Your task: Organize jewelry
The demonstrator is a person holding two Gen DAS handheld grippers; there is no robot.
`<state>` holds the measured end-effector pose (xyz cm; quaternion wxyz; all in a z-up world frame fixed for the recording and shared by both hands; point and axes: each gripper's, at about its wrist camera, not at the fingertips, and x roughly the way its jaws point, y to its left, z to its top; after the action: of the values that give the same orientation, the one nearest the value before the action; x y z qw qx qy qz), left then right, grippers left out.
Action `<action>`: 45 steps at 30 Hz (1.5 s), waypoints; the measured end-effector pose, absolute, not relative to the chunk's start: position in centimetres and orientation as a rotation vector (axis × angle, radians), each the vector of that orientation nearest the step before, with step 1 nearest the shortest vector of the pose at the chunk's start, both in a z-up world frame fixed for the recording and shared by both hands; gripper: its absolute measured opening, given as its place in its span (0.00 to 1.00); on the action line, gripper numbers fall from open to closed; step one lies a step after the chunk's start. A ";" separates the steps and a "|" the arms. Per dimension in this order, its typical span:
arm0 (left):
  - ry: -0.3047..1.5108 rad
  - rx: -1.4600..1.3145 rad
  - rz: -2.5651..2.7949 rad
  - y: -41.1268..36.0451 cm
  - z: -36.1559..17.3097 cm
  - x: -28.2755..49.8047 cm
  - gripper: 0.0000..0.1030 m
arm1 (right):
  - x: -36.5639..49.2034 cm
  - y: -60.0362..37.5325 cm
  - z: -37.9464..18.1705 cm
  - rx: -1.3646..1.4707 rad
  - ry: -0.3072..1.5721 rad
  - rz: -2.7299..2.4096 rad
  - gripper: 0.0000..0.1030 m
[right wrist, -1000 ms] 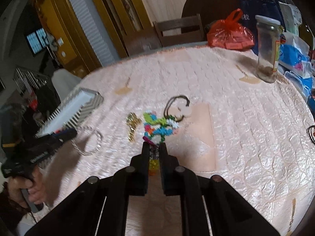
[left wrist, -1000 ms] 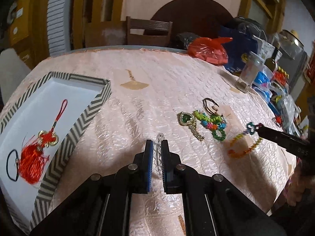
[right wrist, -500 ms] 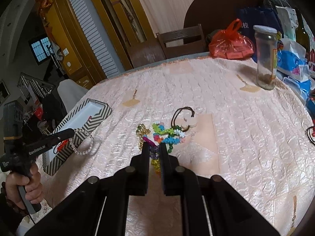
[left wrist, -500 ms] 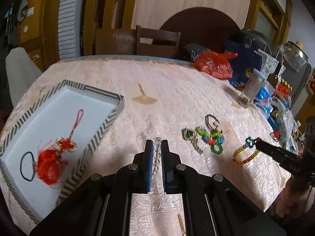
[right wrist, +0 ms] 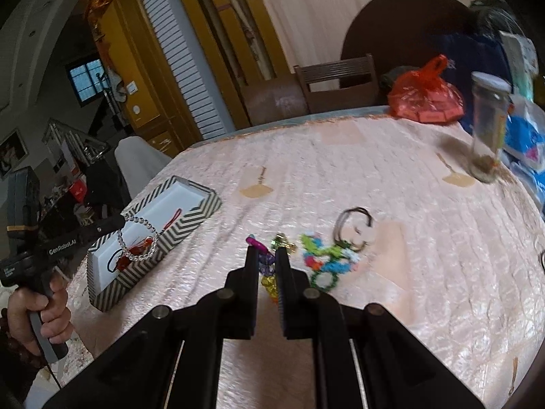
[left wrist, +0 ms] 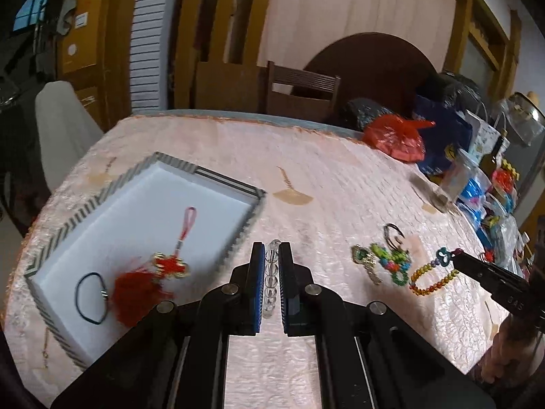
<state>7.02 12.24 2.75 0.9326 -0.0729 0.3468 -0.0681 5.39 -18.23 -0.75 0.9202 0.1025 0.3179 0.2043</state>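
My left gripper [left wrist: 271, 266] is clamped on a clear glass-bead bracelet [left wrist: 271, 281]; in the right wrist view the bracelet hangs as a loop at the near corner of the white tray w/ grey chevron rim [left wrist: 238, 189]. My right gripper [right wrist: 266, 262] is pinched tight on a multicolour bead bracelet [left wrist: 432, 277], lifted off the pink embossed tablecloth [left wrist: 340, 187]. In the tray: a red tassel knot charm [left wrist: 150, 279] & a black hair tie [left wrist: 90, 298]. On the cloth btwn the grippers: a gold-green brooch [left wrist: 366, 260], a bright plastic flower-bead bracelet [left wrist: 391, 262], a dark hair loop [left wrist: 393, 233].
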 end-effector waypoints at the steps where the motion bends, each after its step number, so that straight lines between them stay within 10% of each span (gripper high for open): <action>1: 0.704 -0.151 -0.127 12.8 2.9 7.0 0.21 | 5.5 -17.8 -0.5 0.203 0.652 0.427 0.09; 45: 0.844 -0.202 0.245 28.6 -4.6 10.7 0.21 | 16.6 9.2 -0.7 0.077 0.829 0.744 0.09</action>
<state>10.65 28.63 -4.59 0.9000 -0.0974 0.4080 0.1183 16.65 9.16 -0.70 0.8481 0.0364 0.3934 0.3532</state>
